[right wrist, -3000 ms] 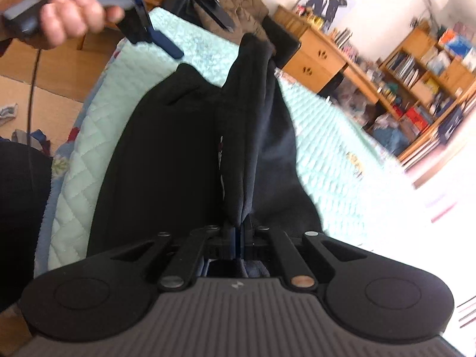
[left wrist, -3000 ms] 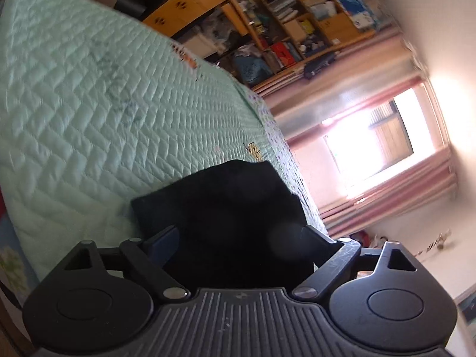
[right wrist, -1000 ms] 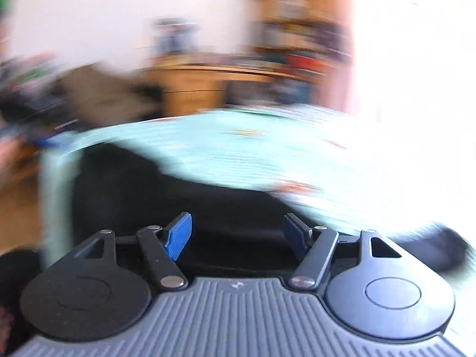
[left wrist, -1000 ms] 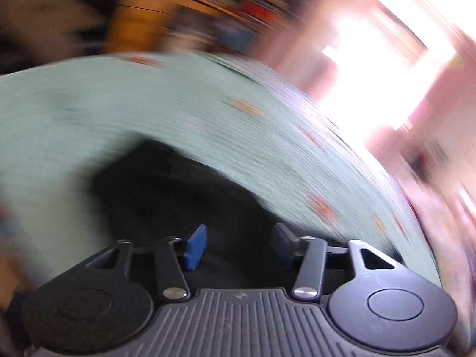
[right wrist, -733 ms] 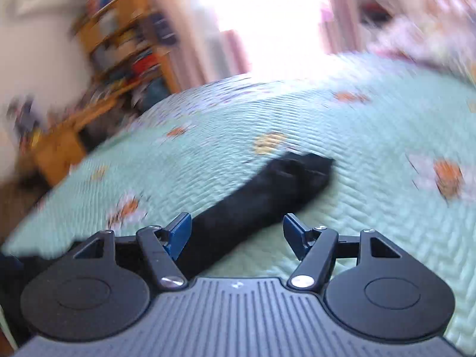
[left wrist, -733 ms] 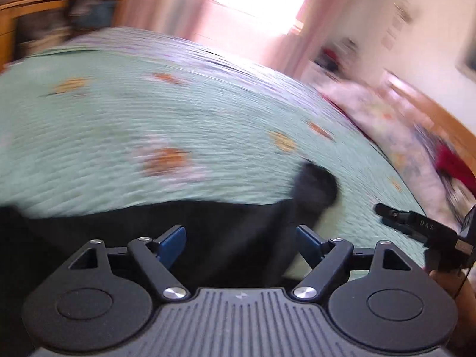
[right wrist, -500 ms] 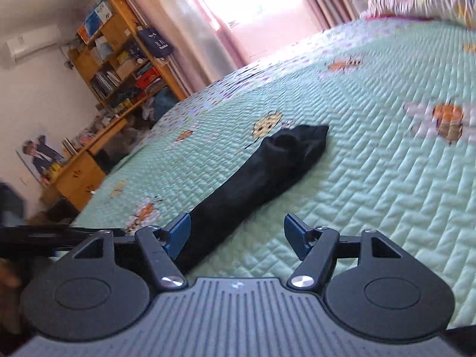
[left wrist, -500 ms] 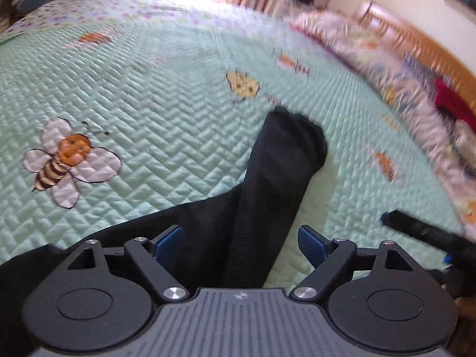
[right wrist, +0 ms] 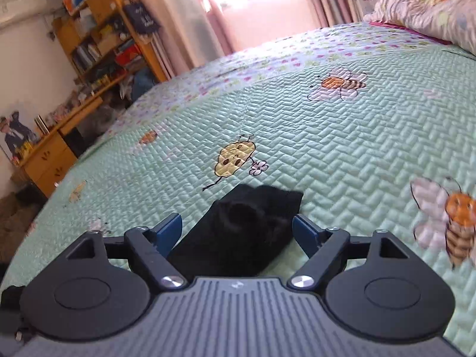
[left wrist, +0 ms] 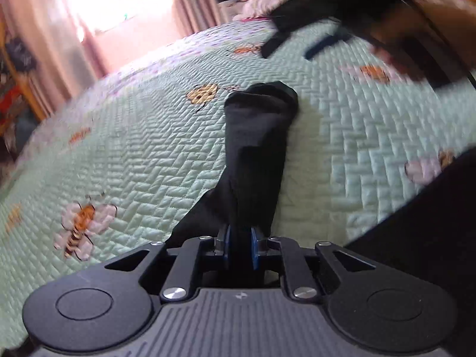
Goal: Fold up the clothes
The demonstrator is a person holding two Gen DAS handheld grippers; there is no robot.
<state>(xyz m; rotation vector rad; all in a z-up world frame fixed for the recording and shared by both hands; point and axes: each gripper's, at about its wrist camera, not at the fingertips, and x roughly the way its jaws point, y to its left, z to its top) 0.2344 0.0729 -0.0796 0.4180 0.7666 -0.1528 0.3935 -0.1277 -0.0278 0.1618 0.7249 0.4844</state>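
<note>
A black garment lies on the mint quilted bedspread (left wrist: 134, 154). Its long sleeve (left wrist: 255, 148) stretches away from me, ending in a cuff. My left gripper (left wrist: 239, 245) is shut on the sleeve near its base. In the right wrist view the right gripper (right wrist: 236, 223) is open, its blue pads on either side of the sleeve cuff (right wrist: 238, 238) and close above it. That right gripper (left wrist: 294, 47) shows blurred at the top of the left wrist view, held by a hand (left wrist: 401, 20). More of the black garment (left wrist: 431, 232) fills the lower right.
The bedspread (right wrist: 342, 148) carries bee and hive patterns. A floral pillow (right wrist: 431, 3) lies at the far right. Wooden shelves (right wrist: 98, 35) and a desk (right wrist: 50, 154) stand left of the bed. Pink curtains (right wrist: 208, 15) frame a bright window.
The left gripper has shut on the sleeve; half a second ago it was open above it. The right gripper has come in over the cuff, still open.
</note>
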